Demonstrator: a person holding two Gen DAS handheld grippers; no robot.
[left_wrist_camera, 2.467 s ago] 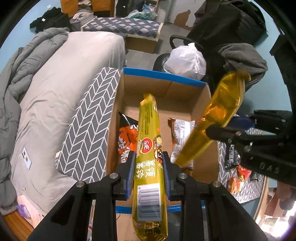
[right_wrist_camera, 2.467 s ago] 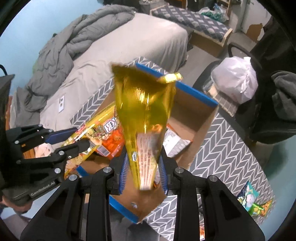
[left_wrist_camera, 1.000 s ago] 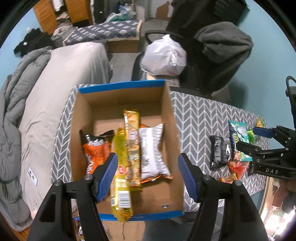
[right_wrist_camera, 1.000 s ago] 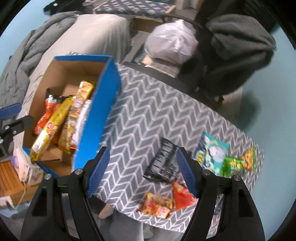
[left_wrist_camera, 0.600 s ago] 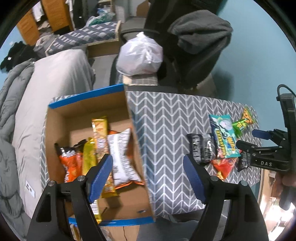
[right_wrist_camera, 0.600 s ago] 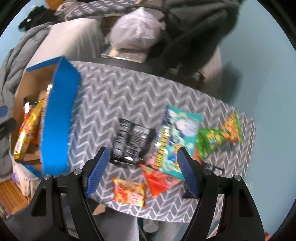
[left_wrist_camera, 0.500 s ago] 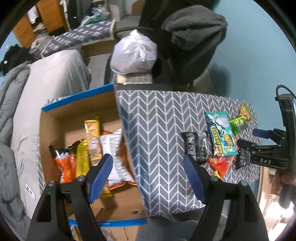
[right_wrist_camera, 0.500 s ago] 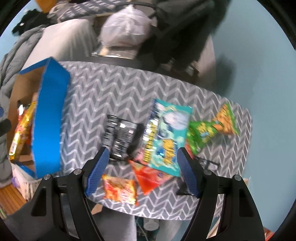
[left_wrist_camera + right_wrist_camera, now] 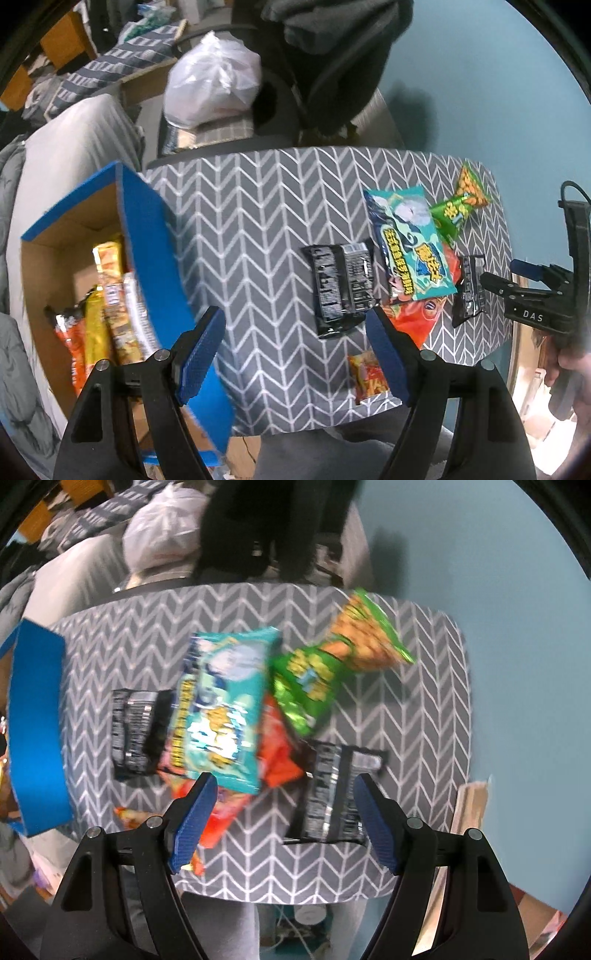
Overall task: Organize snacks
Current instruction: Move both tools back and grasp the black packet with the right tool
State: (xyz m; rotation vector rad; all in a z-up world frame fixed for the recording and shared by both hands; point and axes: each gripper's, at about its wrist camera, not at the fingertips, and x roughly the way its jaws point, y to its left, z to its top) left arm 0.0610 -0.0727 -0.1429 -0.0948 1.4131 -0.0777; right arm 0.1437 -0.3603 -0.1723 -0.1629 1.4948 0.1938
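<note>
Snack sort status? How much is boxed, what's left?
Done: several packets lie in the blue-edged box. In hand: nothing; left gripper and right gripper are open above the table. Left: two black packets, teal bag, green bag, red bag, small orange packet.

Grey chevron tablecloth; blue-rimmed box; teal packet; green packet.

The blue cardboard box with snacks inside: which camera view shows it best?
The left wrist view. There the blue cardboard box shows its open top and brown interior, with orange and yellow snack packets standing inside. The right wrist view shows only its blue outer wall at the left edge; its contents are almost hidden.
</note>
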